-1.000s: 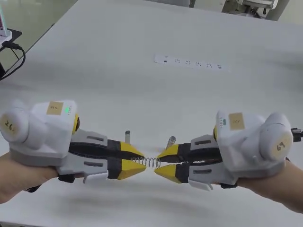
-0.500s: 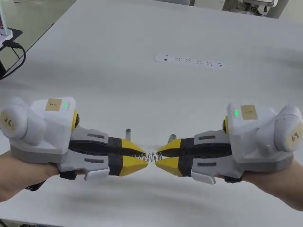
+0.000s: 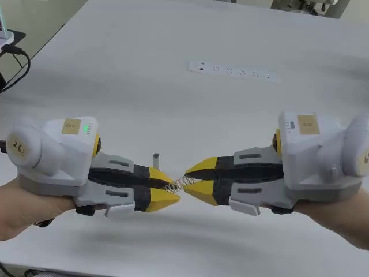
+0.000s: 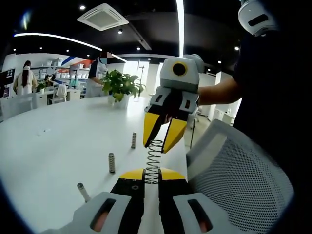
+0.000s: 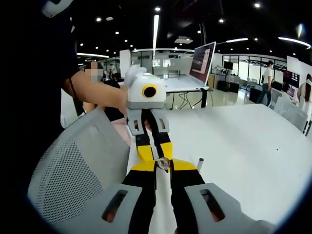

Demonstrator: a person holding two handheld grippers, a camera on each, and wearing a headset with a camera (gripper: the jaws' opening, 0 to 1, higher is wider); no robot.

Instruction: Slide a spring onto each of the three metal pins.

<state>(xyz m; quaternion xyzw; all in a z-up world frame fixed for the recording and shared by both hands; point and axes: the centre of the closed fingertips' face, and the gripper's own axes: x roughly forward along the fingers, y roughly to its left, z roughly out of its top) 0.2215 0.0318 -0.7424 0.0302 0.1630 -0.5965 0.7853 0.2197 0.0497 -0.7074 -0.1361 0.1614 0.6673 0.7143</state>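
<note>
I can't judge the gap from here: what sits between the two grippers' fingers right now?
A spring spans the gap. It runs from the left gripper, which pinches one end, into the right gripper's spread fingers. The left gripper view shows this most clearly.

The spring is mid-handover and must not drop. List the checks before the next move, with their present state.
1. Left claw shut on spring: ok, it pinches one end.
2. Right claw shut on spring: not ok, its jaws stand open around the other end.
3. Spring straight between the claws: ok.
4. A pin free: ok, the nearest pin looks bare in the left gripper view.
5. Middle pin and far pin loaded: ok, both look coiled, though small.
</note>
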